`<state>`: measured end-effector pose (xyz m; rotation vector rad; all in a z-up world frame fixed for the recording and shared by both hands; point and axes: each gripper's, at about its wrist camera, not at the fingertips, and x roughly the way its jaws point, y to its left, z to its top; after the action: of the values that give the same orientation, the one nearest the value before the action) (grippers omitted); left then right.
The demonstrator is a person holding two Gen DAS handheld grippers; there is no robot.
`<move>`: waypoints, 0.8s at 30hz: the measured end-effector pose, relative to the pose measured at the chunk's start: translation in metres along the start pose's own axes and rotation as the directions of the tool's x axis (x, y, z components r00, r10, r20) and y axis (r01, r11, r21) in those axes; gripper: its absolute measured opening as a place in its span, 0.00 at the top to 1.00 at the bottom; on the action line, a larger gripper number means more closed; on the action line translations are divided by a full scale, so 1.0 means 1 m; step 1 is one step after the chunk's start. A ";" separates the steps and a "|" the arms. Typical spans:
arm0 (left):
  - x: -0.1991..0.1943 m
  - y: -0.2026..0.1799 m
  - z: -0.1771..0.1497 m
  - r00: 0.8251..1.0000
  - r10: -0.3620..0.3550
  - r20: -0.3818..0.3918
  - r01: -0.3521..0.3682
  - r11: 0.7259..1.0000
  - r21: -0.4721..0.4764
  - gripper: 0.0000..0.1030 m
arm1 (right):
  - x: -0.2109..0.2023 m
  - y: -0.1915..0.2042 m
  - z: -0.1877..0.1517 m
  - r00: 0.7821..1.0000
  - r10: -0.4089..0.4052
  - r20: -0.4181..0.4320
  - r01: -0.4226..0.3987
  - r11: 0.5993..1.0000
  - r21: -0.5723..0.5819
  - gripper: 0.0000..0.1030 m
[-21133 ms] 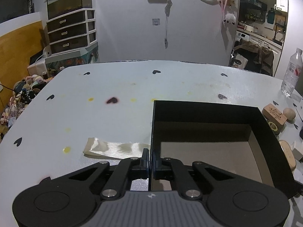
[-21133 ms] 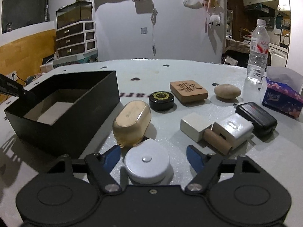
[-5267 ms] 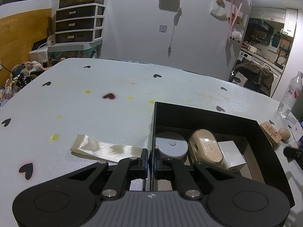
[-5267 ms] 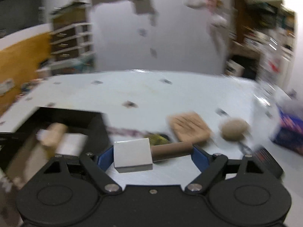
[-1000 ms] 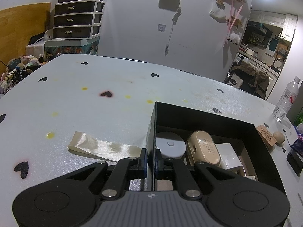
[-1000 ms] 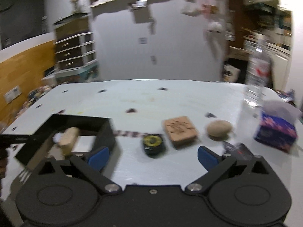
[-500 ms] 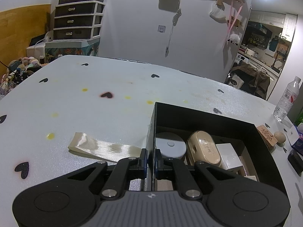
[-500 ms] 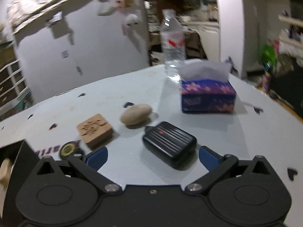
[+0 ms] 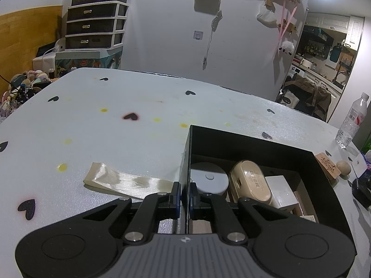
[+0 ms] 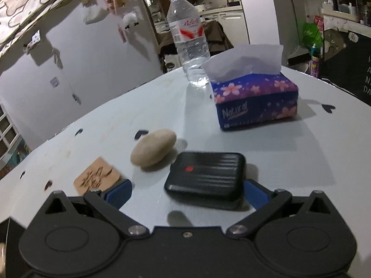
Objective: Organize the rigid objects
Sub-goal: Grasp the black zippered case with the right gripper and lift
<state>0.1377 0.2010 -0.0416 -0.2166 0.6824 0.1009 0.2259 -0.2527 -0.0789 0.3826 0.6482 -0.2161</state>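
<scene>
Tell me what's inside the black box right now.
Inside the black box: a round grey disc, a tan oval case and a white cube side by side. Something tan shows beyond the cube, but the box wall and the left gripper cover the near floor.

Counted inside one open black cardboard box: one round grey disc-shaped case, one beige rounded plastic case, one white square block; further pieces at the box's near right corner too hidden to count. Counted on the white table: one flat black ribbed case, one smooth tan pebble-shaped wooden piece, one engraved square wooden block, one blue floral tissue pack, one clear plastic water bottle, one strip of glossy cream tape.
</scene>
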 end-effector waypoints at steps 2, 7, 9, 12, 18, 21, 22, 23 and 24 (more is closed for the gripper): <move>0.001 0.000 0.000 1.000 0.002 -0.001 -0.002 1.000 0.002 0.93 | 0.006 0.001 0.004 1.000 -0.006 -0.001 0.005 1.000 -0.025 0.00; 0.001 0.000 0.000 1.000 0.002 -0.001 -0.002 1.000 0.002 0.93 | 0.020 0.008 0.005 0.999 -0.040 -0.028 0.037 0.994 -0.104 0.03; 0.001 0.000 0.000 1.000 0.002 -0.001 -0.002 1.000 0.002 0.93 | 0.025 0.011 0.003 0.997 -0.061 -0.044 0.054 0.988 -0.148 0.07; 0.002 0.000 0.000 1.000 0.006 -0.003 -0.005 1.000 0.005 0.93 | 0.026 0.011 0.003 0.997 -0.074 -0.035 0.067 0.980 -0.185 0.14; 0.004 -0.001 0.001 1.000 0.015 -0.004 -0.015 1.000 0.015 0.94 | 0.028 0.005 0.010 0.996 -0.055 -0.064 0.039 0.972 -0.230 0.21; 0.005 -0.002 0.000 1.000 0.019 -0.002 -0.019 1.000 0.020 0.94 | 0.028 0.005 0.013 0.995 -0.047 -0.083 0.026 0.971 -0.238 0.21; 0.005 -0.002 0.000 1.000 0.021 -0.002 -0.021 1.000 0.023 0.95 | 0.027 0.004 0.012 0.996 -0.043 -0.082 0.021 0.970 -0.244 0.21; 0.005 -0.003 0.000 1.000 0.024 -0.001 -0.024 0.999 0.026 0.95 | 0.026 0.004 0.011 0.996 -0.042 -0.080 0.021 0.969 -0.244 0.21; 0.004 -0.004 0.000 1.000 0.026 0.001 -0.026 0.999 0.031 0.95 | 0.023 0.004 0.009 0.996 -0.044 -0.079 0.024 0.969 -0.245 0.21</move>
<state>0.1415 0.1968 -0.0440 -0.1780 0.6863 0.1155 0.2505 -0.2549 -0.0856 0.1439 0.7553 -0.1511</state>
